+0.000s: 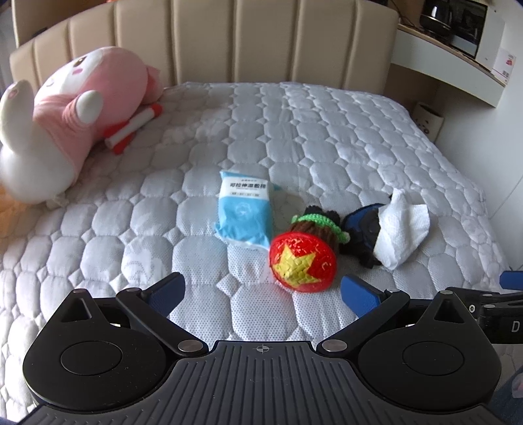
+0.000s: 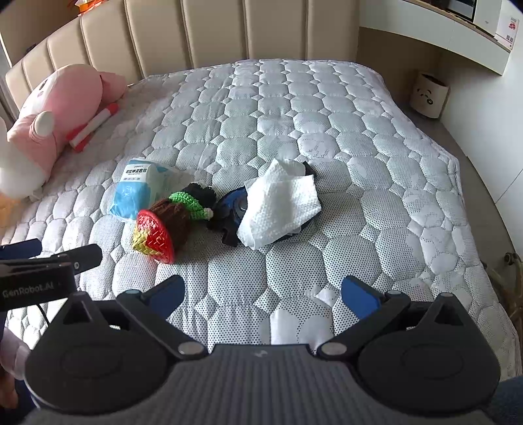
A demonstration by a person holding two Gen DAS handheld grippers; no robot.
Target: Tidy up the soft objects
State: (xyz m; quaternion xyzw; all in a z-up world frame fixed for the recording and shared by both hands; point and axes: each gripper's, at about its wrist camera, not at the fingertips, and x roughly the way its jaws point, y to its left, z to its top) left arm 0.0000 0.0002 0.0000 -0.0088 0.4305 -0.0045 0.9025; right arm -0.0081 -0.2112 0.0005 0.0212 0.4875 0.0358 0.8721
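Jaws of the left gripper (image 1: 261, 291) stand spread wide with nothing between them, hovering low over the white quilted mattress (image 1: 294, 130); the right gripper (image 2: 263, 294) is just as wide apart and also empty. Nearest the left one lies one crocheted doll with a red woven hat bearing a yellow star (image 1: 302, 261), on its side. Touching its far side is one pale blue plastic packet with a white label (image 1: 245, 212). To the doll's right sits one dark blue and black item (image 1: 359, 225), partly under one crumpled white tissue (image 1: 402, 229). Well apart, at the headboard (image 1: 245, 42), rests one large pink and white plush toy (image 1: 65, 114) with one red and white tube (image 1: 130, 127) beside it. Only the right wrist view shows the left gripper's side and a fingertip at the lower left edge; only the left view shows a kettle on the shelf (image 1: 434, 14).
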